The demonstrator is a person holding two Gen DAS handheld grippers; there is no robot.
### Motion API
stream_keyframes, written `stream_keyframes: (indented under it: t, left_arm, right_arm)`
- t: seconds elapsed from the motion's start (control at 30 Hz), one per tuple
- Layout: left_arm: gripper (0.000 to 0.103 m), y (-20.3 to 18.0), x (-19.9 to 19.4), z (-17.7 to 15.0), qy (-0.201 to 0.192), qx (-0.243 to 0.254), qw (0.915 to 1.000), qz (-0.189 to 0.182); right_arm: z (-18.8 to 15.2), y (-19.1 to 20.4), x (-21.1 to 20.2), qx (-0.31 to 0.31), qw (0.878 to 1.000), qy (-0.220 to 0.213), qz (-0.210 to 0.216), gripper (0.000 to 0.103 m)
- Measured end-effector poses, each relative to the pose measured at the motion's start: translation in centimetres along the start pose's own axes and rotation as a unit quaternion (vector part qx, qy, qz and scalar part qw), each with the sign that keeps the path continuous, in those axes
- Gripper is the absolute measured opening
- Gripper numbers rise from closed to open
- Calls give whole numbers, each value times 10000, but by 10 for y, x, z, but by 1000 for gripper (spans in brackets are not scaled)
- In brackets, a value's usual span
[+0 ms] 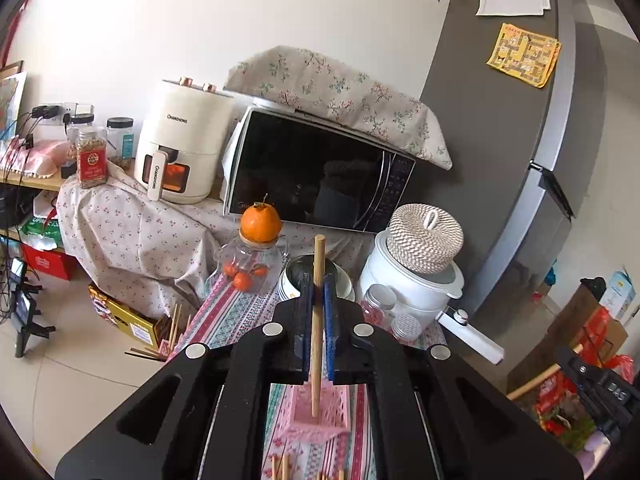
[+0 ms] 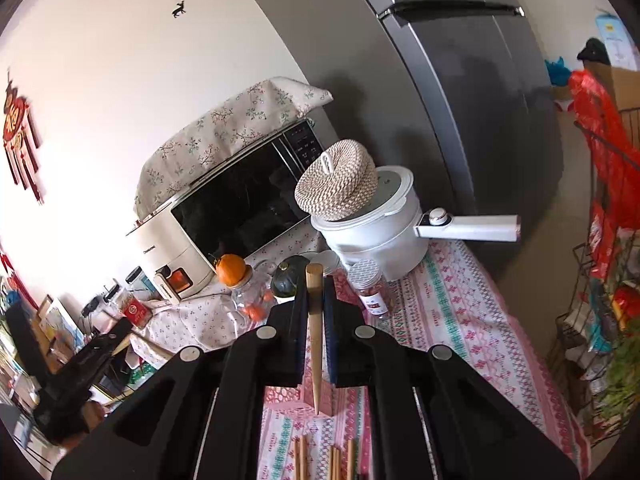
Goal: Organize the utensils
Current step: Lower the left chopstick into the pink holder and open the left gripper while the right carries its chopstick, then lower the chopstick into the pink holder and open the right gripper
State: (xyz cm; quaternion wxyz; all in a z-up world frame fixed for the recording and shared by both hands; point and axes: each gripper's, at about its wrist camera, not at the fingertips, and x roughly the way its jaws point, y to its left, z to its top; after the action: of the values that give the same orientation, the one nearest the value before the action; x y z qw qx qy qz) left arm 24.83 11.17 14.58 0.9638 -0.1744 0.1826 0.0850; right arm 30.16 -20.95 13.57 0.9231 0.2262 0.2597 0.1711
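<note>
Chopsticks are clamped upright, one in each tool: the left tool (image 1: 319, 304) pinches a blunt-ended chopstick (image 1: 317, 320) whose lower end hangs over a pink basket (image 1: 316, 412), and the right tool (image 2: 315, 312) grips a tapered chopstick (image 2: 315, 332), tip down, above the patterned tabletop (image 2: 440, 308). More chopsticks (image 2: 320, 460) lie flat below. Beyond stand a glass jar (image 1: 246, 264) topped by an orange (image 1: 261, 222), a white pot (image 1: 408, 280) under a woven lid (image 1: 426, 238), a microwave (image 1: 316, 172) and an air fryer (image 1: 182, 144) marked "CHANGHONG".
</note>
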Motion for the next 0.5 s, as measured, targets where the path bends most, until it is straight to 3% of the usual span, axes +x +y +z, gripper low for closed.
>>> stream_keyframes:
  t: [0.2,0.27,0.5]
  left_arm:
    - [5,1,39,-22,283,70,9995,102]
    - [10,9,35,-28,357,-46,9993,104]
    - [11,49,0,-53,574,-403,9971,300]
  right_arm:
    - [-2,6,12,-39,10000,-53,-37,8]
    - [-3,8,14,-57,10000,-64,-31,8]
    - [-6,15,16,-56,9998,-166,-61,8]
